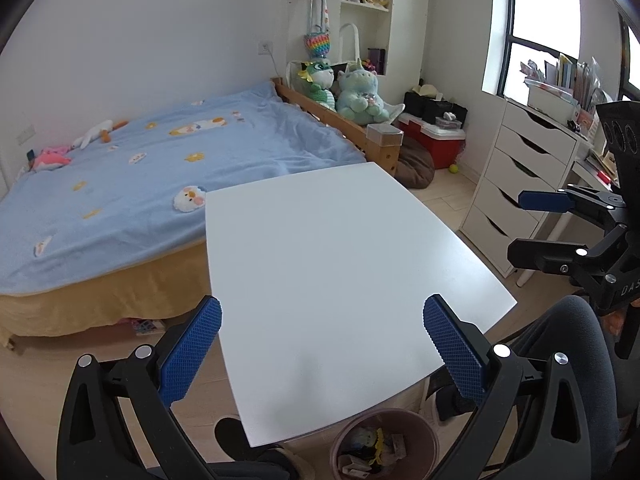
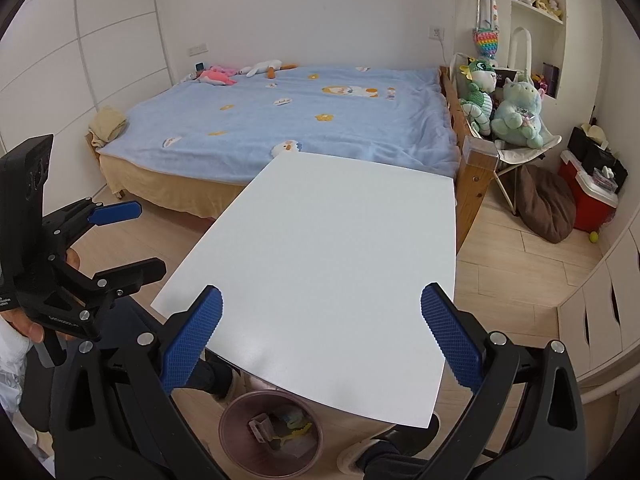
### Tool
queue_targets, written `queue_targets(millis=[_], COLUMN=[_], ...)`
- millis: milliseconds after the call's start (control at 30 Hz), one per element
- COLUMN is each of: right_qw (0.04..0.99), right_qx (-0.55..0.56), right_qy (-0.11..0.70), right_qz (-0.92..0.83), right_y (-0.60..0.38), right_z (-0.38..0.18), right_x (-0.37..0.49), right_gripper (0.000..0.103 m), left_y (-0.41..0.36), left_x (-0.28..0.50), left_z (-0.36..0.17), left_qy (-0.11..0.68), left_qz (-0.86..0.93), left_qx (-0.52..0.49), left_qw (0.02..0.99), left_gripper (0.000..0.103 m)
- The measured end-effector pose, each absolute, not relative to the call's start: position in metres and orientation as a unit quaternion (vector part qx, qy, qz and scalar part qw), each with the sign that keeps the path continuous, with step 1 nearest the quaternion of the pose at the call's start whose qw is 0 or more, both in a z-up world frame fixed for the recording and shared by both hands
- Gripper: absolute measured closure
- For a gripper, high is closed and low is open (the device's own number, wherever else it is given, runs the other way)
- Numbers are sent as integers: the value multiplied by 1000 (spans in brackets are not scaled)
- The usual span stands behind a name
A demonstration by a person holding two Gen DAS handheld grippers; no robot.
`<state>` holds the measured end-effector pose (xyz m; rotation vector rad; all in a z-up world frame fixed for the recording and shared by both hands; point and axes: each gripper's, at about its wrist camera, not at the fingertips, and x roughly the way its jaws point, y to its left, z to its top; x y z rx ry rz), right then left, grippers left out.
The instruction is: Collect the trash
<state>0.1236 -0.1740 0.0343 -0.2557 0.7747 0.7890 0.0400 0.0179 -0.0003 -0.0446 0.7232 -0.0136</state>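
A white square table [image 1: 320, 272] [image 2: 328, 248] fills the middle of both views with a bare top. Beneath its near edge a brownish round bin [image 1: 384, 446] [image 2: 270, 434] stands on the floor, with several scraps of trash inside. My left gripper [image 1: 322, 340] hovers over the table's near edge, open and holding nothing. My right gripper [image 2: 320, 334] also hangs open and unloaded above the near edge. Each gripper shows from the side in the other's view: the right one [image 1: 536, 226], the left one [image 2: 128, 240].
A bed with a blue blanket [image 1: 140, 184] [image 2: 296, 116] stands beyond the table, its wooden frame post [image 2: 476, 184] close to the far corner. White drawers [image 1: 516, 184] line the right side. Plush toys [image 2: 516, 108], a brown cushion [image 2: 544, 204] and a red cooler [image 1: 432, 144] sit at the back. A person's legs [image 1: 568, 360] are by the bin.
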Motion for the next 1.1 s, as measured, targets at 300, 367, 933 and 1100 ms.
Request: queue_targets(millis=[300,367,933,1100], right_qw=[843,842,841,840], right_qx=[-121,-122,-125,-126], right_qy=[369,370,373,375], right_qz=[373,373,372,371], right_y=[-175,-175,-174,-177], right_z=[32,31,27,24], right_x=[126,127,129,129], right_gripper=[5,5,5,5], left_y=[18,18,23,23], left_x=[42,42,39,40], left_z=[1,1,-1,-2], left_qy=[356,356,355,356], left_qz=[-10,-9,-15,-16], left_qx=[-28,-28,-36,-36], left_qw=[934,934,934,934], left_gripper=[6,6,6,6])
